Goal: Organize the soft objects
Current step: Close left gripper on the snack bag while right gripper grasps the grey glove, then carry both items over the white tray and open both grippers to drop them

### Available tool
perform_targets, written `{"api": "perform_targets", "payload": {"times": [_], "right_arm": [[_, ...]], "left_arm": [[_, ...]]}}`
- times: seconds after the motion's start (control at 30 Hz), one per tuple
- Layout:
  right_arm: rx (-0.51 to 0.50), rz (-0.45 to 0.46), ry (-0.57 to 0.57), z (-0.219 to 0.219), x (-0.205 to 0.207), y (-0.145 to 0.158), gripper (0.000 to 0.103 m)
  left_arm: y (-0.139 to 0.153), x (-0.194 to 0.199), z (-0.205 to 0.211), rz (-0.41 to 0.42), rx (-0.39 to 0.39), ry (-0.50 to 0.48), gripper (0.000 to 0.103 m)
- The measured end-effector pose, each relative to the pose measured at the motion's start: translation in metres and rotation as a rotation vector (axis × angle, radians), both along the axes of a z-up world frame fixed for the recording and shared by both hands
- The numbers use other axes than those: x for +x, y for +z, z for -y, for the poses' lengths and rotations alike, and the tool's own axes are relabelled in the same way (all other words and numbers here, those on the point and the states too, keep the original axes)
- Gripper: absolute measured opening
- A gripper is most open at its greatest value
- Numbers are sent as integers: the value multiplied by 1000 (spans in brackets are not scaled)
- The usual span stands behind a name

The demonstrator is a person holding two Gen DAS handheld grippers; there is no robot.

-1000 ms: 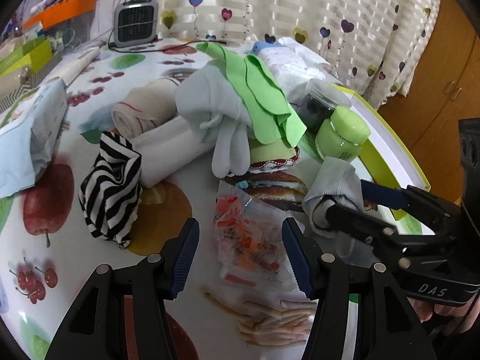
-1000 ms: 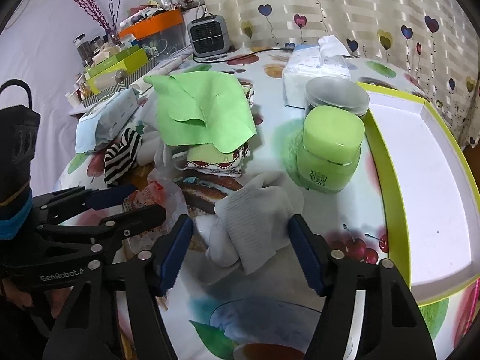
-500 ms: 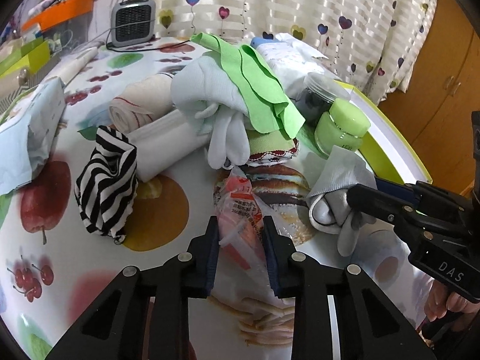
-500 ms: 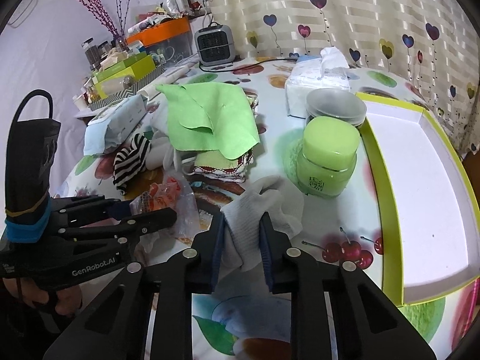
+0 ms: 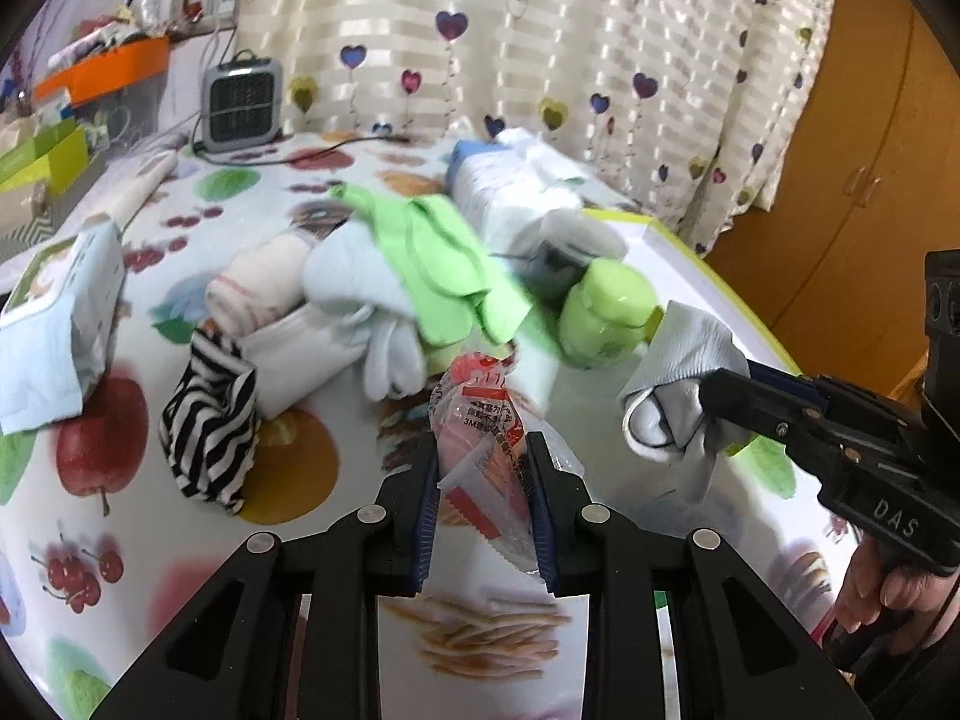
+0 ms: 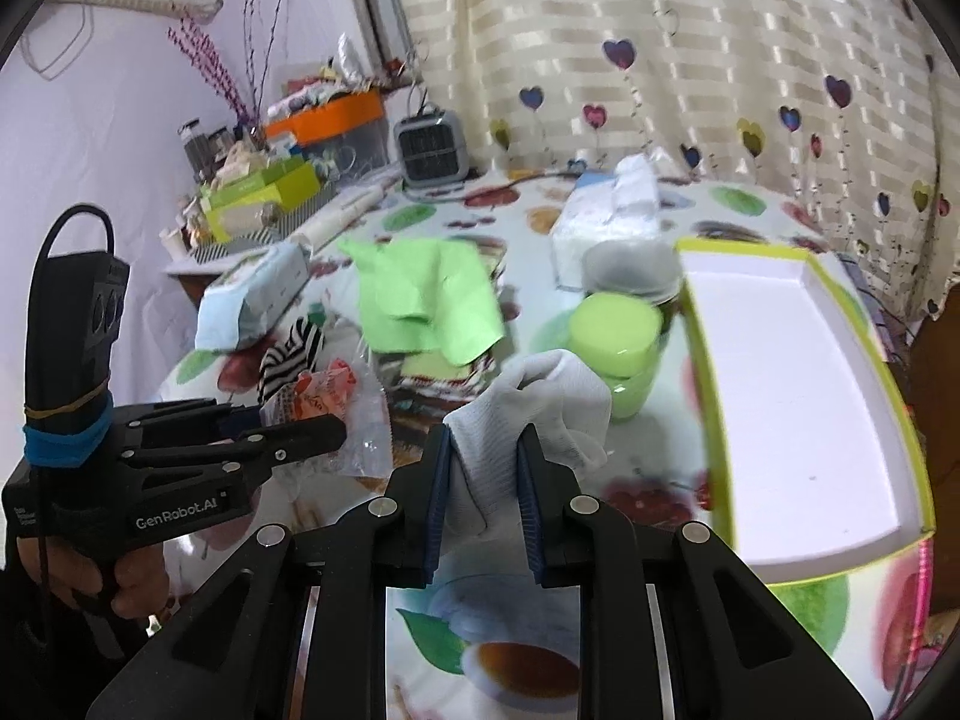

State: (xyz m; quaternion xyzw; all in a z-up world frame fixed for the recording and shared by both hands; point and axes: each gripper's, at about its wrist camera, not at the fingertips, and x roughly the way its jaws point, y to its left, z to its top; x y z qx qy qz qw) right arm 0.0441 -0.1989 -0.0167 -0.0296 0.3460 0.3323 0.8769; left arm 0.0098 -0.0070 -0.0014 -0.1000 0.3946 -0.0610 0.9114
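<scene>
Fruit-print tablecloth point(image 5: 312, 468): you are working over a crowded surface, with a heart-patterned curtain point(image 5: 540, 60) filling the upper frame.
Left gripper point(image 5: 483, 474): you are pinching a clear plastic packet point(image 5: 480, 420) with red print at lower centre of the left view; most of the packet is standing free above the pads.
Right gripper point(image 6: 483, 480): you are clamping a bunched white glove point(image 6: 534, 402) at lower centre of the right view, with loose fabric hanging below the pads.
Tray point(image 6: 798, 564): a white, green-rimmed tray is sitting at the right of the right view, probably where the glove is going.
Risk, packet: slick film is likely slipping if you are tilting or swinging it.
Risk, glove: the trailing fabric is passing close to the green jar point(image 6: 615, 342) and the grey-lidded jar point(image 6: 630, 264) behind it; dragging could be tipping either one.
Risk, crossing: both tools are sitting near each other; converging paths could be knocking one grip loose.
Remaining pile: the green cloth point(image 5: 444, 276) and striped fabric point(image 5: 207, 420) are lying at centre and left.
</scene>
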Motion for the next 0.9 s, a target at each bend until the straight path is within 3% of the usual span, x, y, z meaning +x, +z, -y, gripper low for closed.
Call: {"api": "perform_targets", "payload": {"times": [0.33, 0.9], "right_arm": [[51, 24, -144, 53, 17, 12, 22], [81, -19, -329, 125, 56, -5, 22]], "left_arm": [[21, 10, 29, 56, -2, -68, 25], [36, 54, 99, 91, 12, -218, 25]]}}
